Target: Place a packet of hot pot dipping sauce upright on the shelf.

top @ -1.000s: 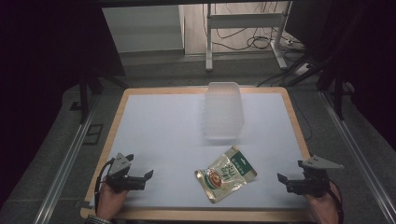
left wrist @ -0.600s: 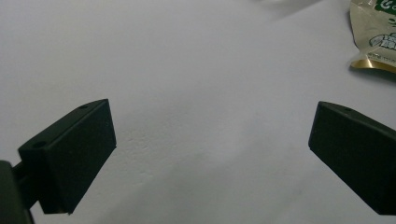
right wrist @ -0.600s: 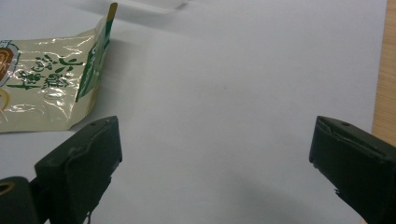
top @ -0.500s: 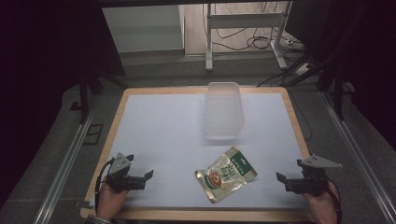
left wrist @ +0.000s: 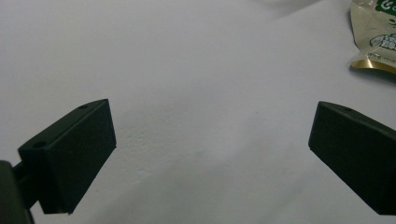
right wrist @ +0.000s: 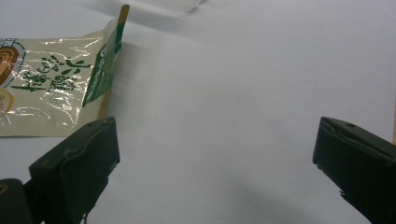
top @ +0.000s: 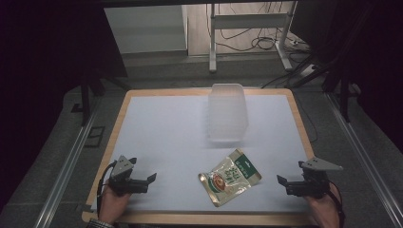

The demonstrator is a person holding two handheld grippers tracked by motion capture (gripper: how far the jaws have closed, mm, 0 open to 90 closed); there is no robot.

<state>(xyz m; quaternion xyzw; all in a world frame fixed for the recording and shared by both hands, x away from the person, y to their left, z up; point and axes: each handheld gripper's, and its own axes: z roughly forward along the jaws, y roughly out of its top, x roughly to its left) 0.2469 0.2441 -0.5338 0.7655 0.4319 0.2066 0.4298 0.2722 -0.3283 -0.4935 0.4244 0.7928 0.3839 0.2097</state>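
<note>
Between the two grippers, on the white mat (top: 166, 137), a cream and green food pouch (top: 230, 176) lay flat, nearer to the right gripper (top: 283, 185) than to the left gripper (top: 148, 183). Over the last second the right gripper had been eased slightly inward, toward the pouch, while the left gripper had been kept where it was and the pouch had not been shifted. This was judged to be the start of a reach for the pouch, with no grasp yet made. Both pairs of jaws were held wide apart with nothing between them.

From above, a clear plastic tub (top: 228, 113) could be seen standing beyond the pouch, well ahead of both grippers; its shape was hardly told in the gripper views. Along the right gripper's jaws, the pouch (right wrist: 56, 84) was shown close, ahead and to the left, its green print and gold edge plain. Along the left gripper's jaws, just a corner of the pouch (left wrist: 376, 39) was caught, far off to the upper right.
</note>
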